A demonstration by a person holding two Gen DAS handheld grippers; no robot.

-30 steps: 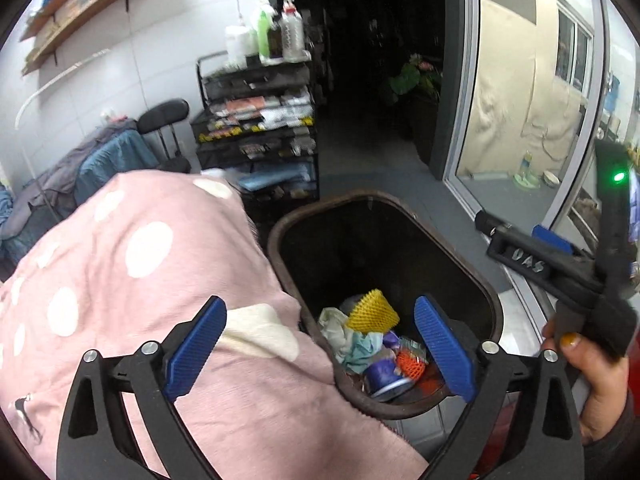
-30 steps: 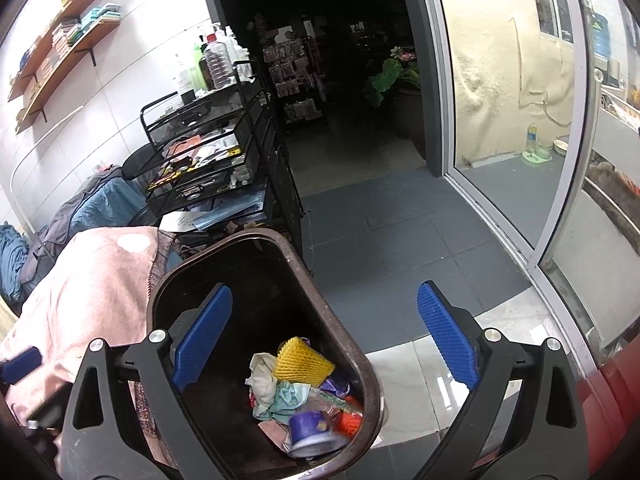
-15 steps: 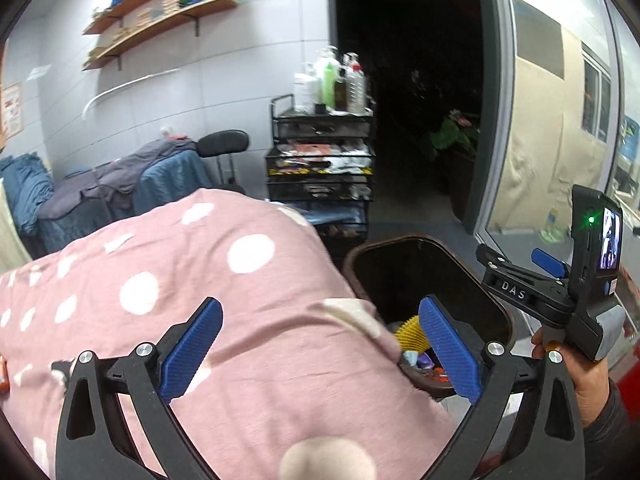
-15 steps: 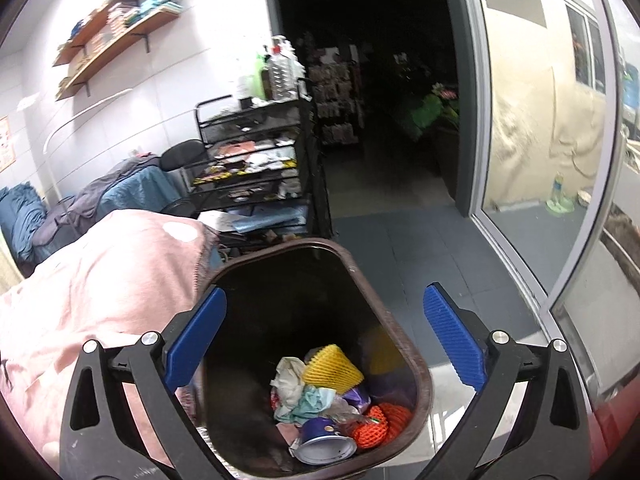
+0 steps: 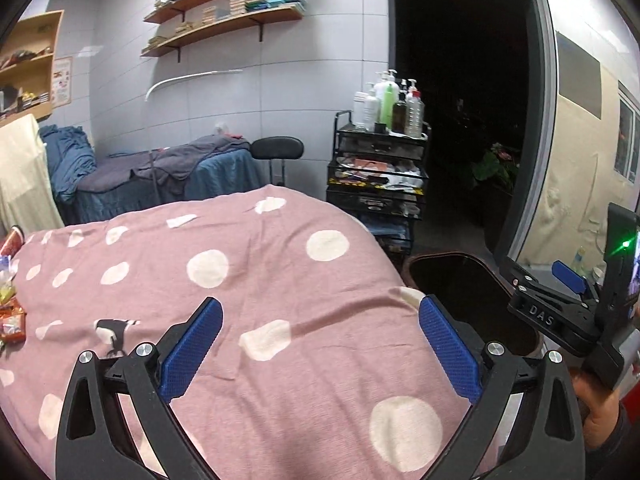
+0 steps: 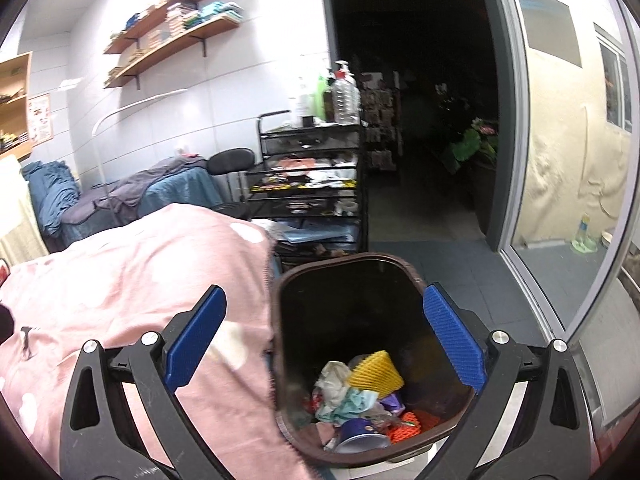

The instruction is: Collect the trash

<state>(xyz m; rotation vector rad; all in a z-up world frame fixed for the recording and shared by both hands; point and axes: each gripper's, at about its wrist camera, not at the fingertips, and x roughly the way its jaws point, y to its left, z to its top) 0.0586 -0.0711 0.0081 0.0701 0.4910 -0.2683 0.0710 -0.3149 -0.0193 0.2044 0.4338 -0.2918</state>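
Note:
A dark brown trash bin (image 6: 408, 276) stands beside a bed with a pink polka-dot blanket (image 5: 248, 264). In the bin lie a yellow foam net (image 6: 376, 368), crumpled tissue (image 6: 332, 380), an orange net (image 6: 408, 426) and a purple cup (image 6: 360, 436). My right gripper (image 6: 320, 344) is open and empty above the bin. My left gripper (image 5: 318, 350) is open and empty above the blanket. The bin's rim (image 5: 472, 258) shows at right in the left wrist view. Snack wrappers (image 5: 10, 316) lie at the blanket's left edge.
A black wire cart (image 5: 380, 176) with bottles on top stands behind the bin. A second bed with blue and grey covers (image 5: 160, 172) and a black stool (image 5: 278, 148) are at the back. A dark doorway and glass door (image 6: 560, 160) are to the right.
The left gripper has swung left and up, from over the bin to over the blanket. The right gripper's view has shifted so the bin sits more to the right. Both stayed open.

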